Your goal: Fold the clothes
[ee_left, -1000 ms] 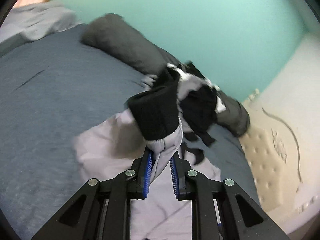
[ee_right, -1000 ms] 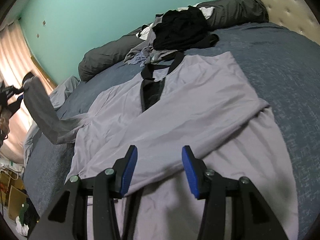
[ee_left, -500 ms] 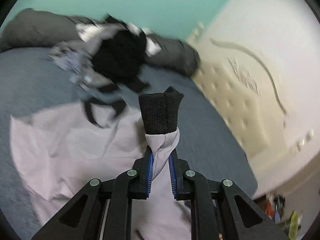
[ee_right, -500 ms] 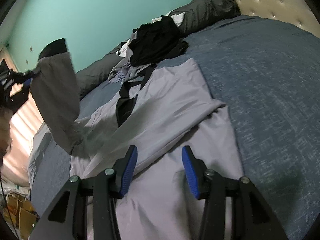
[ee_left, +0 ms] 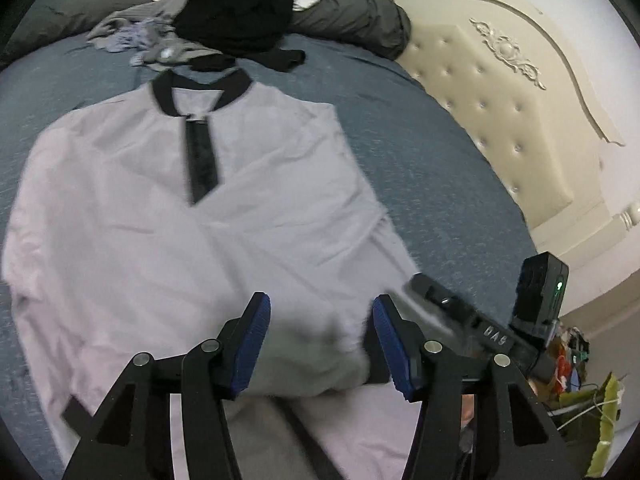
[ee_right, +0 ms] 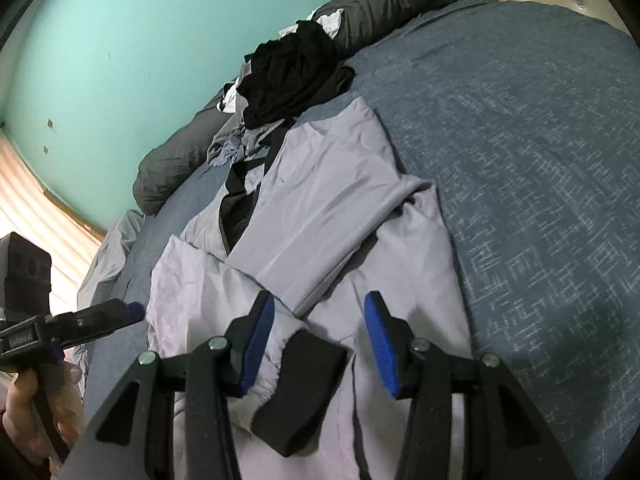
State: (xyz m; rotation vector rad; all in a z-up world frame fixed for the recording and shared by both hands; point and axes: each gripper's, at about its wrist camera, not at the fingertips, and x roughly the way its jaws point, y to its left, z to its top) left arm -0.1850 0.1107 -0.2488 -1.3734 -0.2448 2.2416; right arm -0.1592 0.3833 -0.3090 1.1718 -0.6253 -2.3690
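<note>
Lilac jacket (ee_left: 248, 184) is lying flat on the blue bed (ee_left: 420, 148), long axis running away from both grippers, black collar (ee_left: 200, 88) pointing toward the clothes pile (ee_left: 236, 12) by the far edge. Left gripper (ee_left: 318, 344) and right gripper (ee_right: 318, 340) are hovering spread apart, empty, over its near hem, the black cuff (ee_right: 300, 384) resting between the right one's pads.

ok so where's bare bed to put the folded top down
Most room: the blue bedspread to the right of the lilac top, reaching to the tufted headboard. A narrower strip runs on the top's left. Crowded: the pile of dark clothes against the grey bolster, just beyond the collar.
</note>
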